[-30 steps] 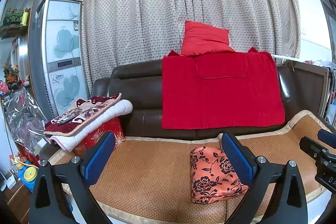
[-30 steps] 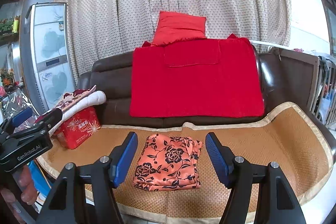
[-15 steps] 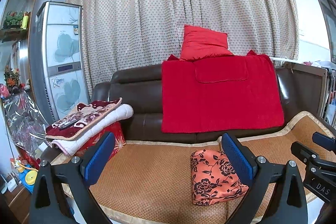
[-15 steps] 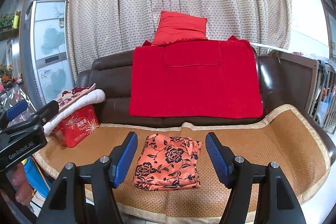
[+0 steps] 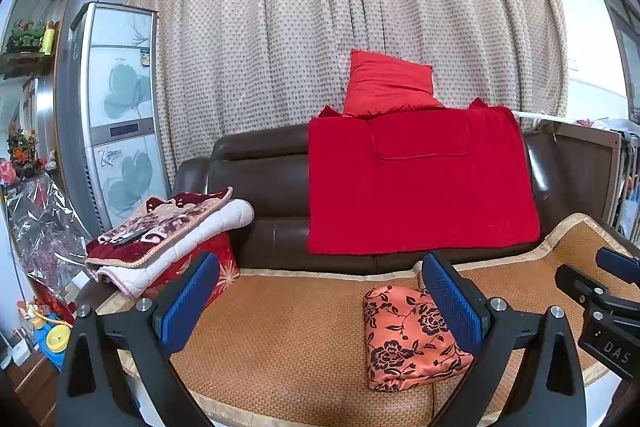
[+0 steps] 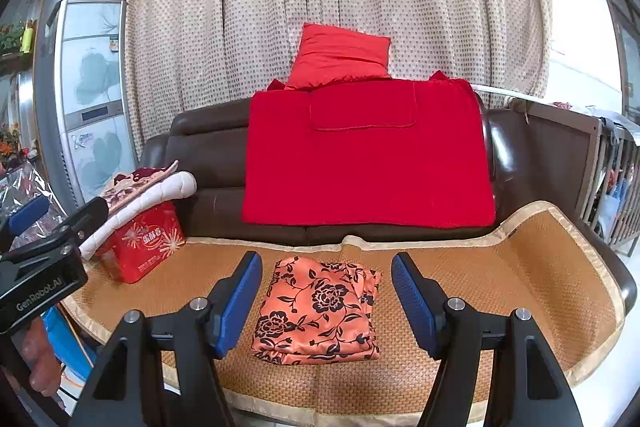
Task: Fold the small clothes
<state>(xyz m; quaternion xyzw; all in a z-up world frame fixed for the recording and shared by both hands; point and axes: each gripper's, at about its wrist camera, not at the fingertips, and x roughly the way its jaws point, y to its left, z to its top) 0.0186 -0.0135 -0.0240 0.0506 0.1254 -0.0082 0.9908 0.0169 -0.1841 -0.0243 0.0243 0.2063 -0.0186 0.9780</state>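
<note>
An orange garment with black flowers (image 6: 318, 311) lies folded into a flat rectangle on the woven mat (image 6: 500, 287) of the sofa seat. It also shows in the left wrist view (image 5: 408, 339), partly behind the right finger. My right gripper (image 6: 326, 301) is open and empty, held in front of the garment and clear of it. My left gripper (image 5: 320, 303) is open and empty, to the left of the garment above the mat. Each gripper shows at the edge of the other's view.
A red blanket (image 6: 364, 155) hangs over the brown sofa back with a red cushion (image 6: 340, 55) on top. Folded quilts (image 5: 168, 231) rest on a red box (image 6: 140, 243) at the seat's left end. A tall cabinet (image 5: 116, 115) stands left, a railing (image 6: 608, 179) right.
Both grippers drew back a little and tilted up, so the garment sits slightly lower in the left view. The garment has not moved. Both stay open.
</note>
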